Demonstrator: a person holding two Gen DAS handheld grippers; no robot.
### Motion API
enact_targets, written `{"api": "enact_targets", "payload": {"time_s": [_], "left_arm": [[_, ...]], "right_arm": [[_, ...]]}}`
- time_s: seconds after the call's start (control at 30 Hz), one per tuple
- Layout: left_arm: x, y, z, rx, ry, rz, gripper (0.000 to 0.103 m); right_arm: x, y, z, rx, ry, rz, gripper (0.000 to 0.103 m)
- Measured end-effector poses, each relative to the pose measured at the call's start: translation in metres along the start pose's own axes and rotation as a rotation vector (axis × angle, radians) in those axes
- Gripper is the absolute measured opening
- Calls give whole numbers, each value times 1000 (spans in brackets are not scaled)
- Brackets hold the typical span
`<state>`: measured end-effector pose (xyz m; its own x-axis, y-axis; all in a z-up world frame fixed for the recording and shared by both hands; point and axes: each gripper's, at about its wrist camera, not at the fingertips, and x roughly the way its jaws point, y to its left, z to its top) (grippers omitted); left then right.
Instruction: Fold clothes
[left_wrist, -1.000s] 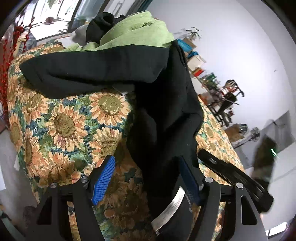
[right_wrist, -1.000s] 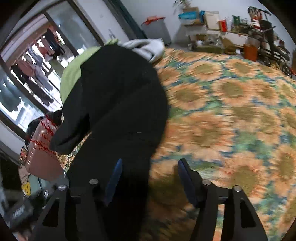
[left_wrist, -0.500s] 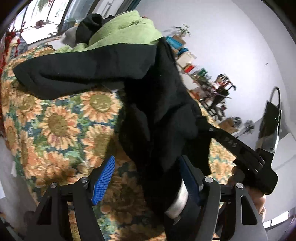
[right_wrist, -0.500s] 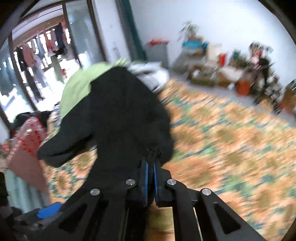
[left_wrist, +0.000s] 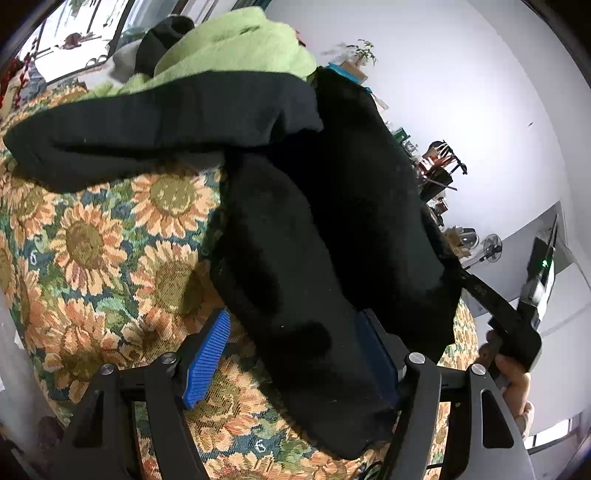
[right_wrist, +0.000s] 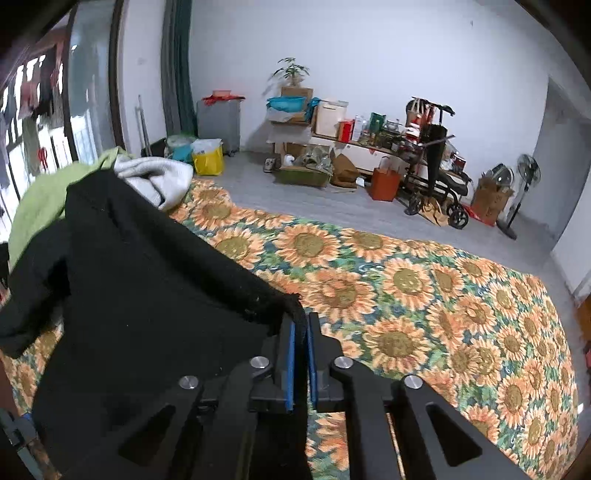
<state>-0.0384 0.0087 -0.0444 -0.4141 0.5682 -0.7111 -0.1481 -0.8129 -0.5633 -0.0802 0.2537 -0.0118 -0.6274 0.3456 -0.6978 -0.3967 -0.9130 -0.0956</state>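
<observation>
we had the right gripper (right_wrist: 300, 354) pinched on the black top's (right_wrist: 140, 295) hem over the bedspread (right_wrist: 424, 295), left gripper (left_wrist: 295, 354) spread around it; best lift evenly.

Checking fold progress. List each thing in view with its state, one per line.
Black garment: unfolded, one edge lifted off the bed.
Right tool: shut on the black garment's edge, having just closed.
Left tool: open, black garment between its fingers.
Green garment: heaped, unfolded.
Grey garment: crumpled, unfolded.
Sunflower bedspread: spread flat.
</observation>
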Motion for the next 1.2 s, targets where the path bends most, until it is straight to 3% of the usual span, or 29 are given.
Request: {"api": "enact_targets", "payload": {"time_s": [0.07, 0.13, 0.27, 0.37, 0.43, 0.53, 0.6, 0.67, 0.77, 0.83, 0.9, 0.93, 0.97, 1.03, 1.1, 1.13, 1.2], "left_arm": [[3, 5, 0, -10, 7, 5, 71], [6, 10, 2, -31, 10, 7, 71], [17, 9, 6, -60, 22, -3, 71], [27, 1, 7, -56, 33, 1, 71], [32, -8, 5, -29, 16, 47, 70], [32, -14, 2, -5, -14, 117, 20], [27, -7, 0, -38, -20, 65, 15], [17, -3, -1, -52, -11, -42, 13], [-1, -16, -4, 26, -18, -133, 12], [-12, -27, -4, 57, -27, -172, 12], [-15, -30, -3, 80, -28, -167, 12], [-17, -31, -3, 90, -28, -162, 12], [-18, -32, -2, 101, -28, -158, 12], [-16, -28, -2, 95, -38, -86, 15], [-13, -19, 2, 48, -46, -40, 50], [-11, -11, 6, -2, -49, -38, 77], [-5, 4, 15, -106, -63, -65, 79]], "right_arm": [[-2, -2, -3, 21, 15, 45, 33], [-10, -8, -11, 44, 15, 95, 47], [-31, -15, -28, 3, 3, 160, 64], [-46, -7, -52, -58, 15, 243, 69], [-53, 5, -69, -108, 33, 301, 71], [-61, 25, -91, -185, 58, 379, 72], [-70, 37, -103, -231, 44, 423, 73], [-80, 49, -116, -278, 30, 468, 78], [-92, 75, -127, -377, 3, 539, 87], [-92, 95, -133, -447, -12, 537, 88], [-82, 110, -137, -489, -17, 467, 80], [-75, 116, -138, -503, -16, 417, 42], [-66, 117, -137, -506, -9, 348, 12], [-57, 103, -126, -432, -6, 273, 12], [-50, 84, -112, -344, -1, 218, 12], [-50, 74, -106, -318, -8, 201, 12], [-52, 57, -95, -270, -20, 172, 12]]}}
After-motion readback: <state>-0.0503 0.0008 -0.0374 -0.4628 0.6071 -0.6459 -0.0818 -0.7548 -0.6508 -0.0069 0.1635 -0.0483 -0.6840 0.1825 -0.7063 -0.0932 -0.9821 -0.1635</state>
